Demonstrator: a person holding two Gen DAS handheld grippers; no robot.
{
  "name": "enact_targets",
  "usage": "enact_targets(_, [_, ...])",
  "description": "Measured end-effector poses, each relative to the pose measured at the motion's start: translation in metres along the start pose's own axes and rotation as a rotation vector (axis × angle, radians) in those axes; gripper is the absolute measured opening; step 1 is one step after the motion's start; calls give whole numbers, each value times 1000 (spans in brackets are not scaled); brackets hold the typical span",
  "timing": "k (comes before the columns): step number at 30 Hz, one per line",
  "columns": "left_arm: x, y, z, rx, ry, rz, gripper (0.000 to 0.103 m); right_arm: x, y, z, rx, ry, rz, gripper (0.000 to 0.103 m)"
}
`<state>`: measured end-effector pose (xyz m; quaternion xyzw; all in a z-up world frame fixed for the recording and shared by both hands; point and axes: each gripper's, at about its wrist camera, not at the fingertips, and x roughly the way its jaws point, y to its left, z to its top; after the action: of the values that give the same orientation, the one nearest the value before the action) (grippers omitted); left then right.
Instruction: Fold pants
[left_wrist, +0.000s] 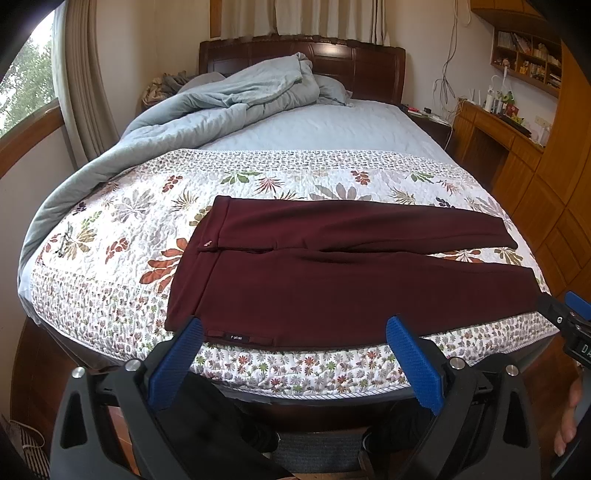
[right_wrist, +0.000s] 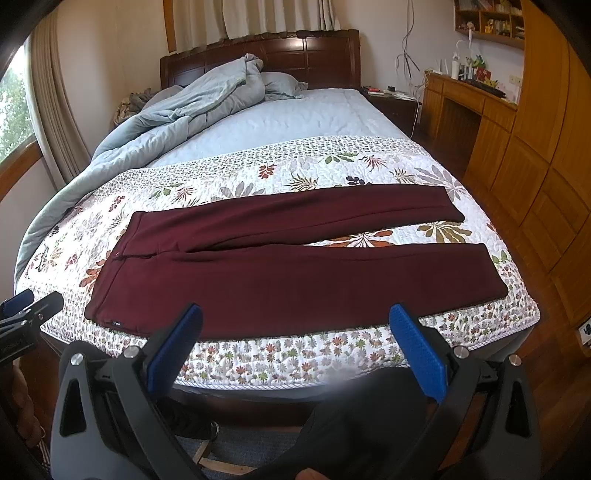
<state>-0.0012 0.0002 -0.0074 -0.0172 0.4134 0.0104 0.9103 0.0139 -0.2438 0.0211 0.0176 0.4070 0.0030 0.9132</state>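
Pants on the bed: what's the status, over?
Left tongs open, right tongs open, both short of the bed edge. Maroon pants flat on floral quilt, legs spread, unfolded. Nothing in the way.

Pants label (left_wrist: 236, 337) too small to read; shelf items (left_wrist: 524, 59) indistinct; right tongs (left_wrist: 570, 314) cut by edge.

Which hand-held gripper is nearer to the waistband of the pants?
Left. The left hand-held gripper hovers by the waistband; the right hand-held gripper hovers toward the leg cuffs.
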Motion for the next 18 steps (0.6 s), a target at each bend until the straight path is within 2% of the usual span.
enact_targets(18, [21,3,7,-2,41,-4,99,23,1,2,2,39,4,101])
